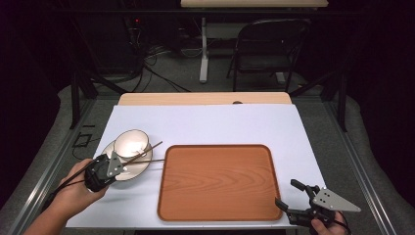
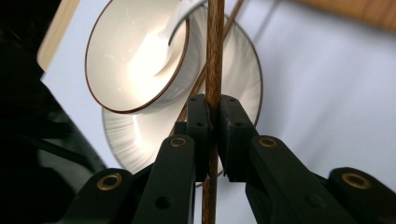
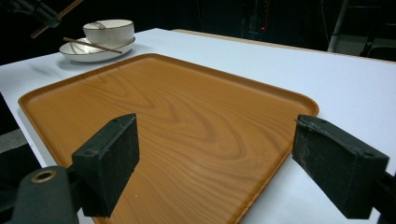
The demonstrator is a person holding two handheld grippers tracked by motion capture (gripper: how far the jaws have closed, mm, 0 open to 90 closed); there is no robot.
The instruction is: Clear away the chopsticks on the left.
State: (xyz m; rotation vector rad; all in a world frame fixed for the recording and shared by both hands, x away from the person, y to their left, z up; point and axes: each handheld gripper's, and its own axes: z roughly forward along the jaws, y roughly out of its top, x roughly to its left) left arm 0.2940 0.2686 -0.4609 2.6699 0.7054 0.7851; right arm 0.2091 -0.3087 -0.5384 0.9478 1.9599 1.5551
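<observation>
A white bowl point(image 1: 131, 142) with a thin brown rim stands on a white plate point(image 1: 140, 169) at the table's left. In the left gripper view a white spoon point(image 2: 180, 18) rests in the bowl point(image 2: 135, 56). My left gripper point(image 1: 126, 161) is shut on a brown chopstick point(image 2: 215, 60), held raised over the plate point(image 2: 243, 79) and slanting up to the right. A second chopstick point(image 1: 149, 160) lies across the plate's rim. My right gripper point(image 1: 286, 193) stands open by the front right corner of the wooden tray point(image 1: 218, 181), with nothing between its jaws.
The tray point(image 3: 163, 116) lies bare in the middle of the white table top point(image 1: 205, 125). Beyond the table stand a folding chair point(image 1: 269, 46), a table leg and floor cables. Metal rails run along both sides of the table.
</observation>
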